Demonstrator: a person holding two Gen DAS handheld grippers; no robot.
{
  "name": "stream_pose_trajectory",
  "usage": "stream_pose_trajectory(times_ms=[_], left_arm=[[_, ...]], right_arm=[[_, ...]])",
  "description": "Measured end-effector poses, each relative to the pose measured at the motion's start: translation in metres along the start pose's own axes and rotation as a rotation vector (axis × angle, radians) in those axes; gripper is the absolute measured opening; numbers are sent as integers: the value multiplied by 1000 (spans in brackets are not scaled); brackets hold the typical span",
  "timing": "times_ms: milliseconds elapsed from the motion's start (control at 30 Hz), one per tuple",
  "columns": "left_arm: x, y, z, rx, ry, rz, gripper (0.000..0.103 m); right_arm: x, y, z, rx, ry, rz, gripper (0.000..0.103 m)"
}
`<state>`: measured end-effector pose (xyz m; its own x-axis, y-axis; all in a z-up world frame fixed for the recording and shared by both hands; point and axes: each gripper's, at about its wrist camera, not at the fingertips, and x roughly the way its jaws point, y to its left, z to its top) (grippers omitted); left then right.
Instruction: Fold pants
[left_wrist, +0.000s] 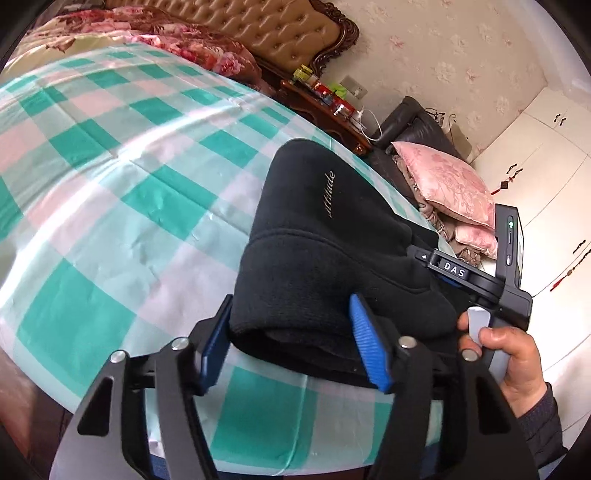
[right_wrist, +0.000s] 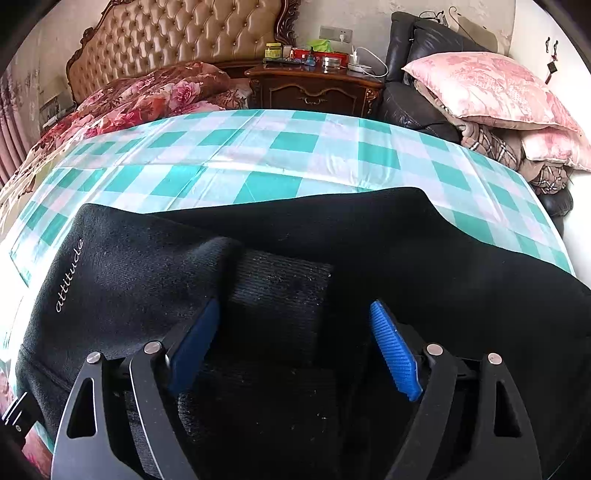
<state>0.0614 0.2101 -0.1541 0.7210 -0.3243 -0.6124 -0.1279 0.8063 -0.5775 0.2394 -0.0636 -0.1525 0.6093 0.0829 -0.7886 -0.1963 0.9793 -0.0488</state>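
Black pants (left_wrist: 314, 221) with the cursive word "attitude" lie folded into a thick bundle at the near edge of the bed. My left gripper (left_wrist: 291, 332) stands open astride the bundle's near folded edge, one blue pad on each side of it. In the right wrist view the pants (right_wrist: 369, 240) spread across the foreground. My right gripper (right_wrist: 295, 314) hangs open over a ribbed cuff (right_wrist: 280, 284) that lies on top of the fabric, its pads apart from it. A hand (left_wrist: 517, 354) holds the right tool's black housing (left_wrist: 513, 299) just right of the bundle.
The bed wears a green and white checked sheet (left_wrist: 129, 166), with a floral quilt (right_wrist: 140, 96) at the tufted headboard (right_wrist: 177, 37). Beyond the bed stand a cluttered wooden nightstand (right_wrist: 317, 85), a dark chair with pink pillows (right_wrist: 491, 88) and white wardrobe doors (left_wrist: 546, 166).
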Motion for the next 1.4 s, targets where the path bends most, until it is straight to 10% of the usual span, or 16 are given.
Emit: stream_pose_trajectory(times_ms=[367, 767, 933, 1200, 1400], left_arm=[[2, 2, 3, -69, 1, -31, 65], [-16, -48, 6, 161, -71, 123, 31], [-21, -77, 3, 295, -121, 219, 29], [-21, -87, -3, 346, -141, 276, 28], [-23, -68, 0, 218, -128, 200, 46]], right_arm=[[0, 0, -1, 3, -8, -2, 81], [-52, 33, 62, -62, 49, 61, 88], [-48, 115, 93, -193, 281, 302, 88], [12, 210, 73, -476, 489, 164, 88], [22, 227, 49, -622, 471, 78, 34]])
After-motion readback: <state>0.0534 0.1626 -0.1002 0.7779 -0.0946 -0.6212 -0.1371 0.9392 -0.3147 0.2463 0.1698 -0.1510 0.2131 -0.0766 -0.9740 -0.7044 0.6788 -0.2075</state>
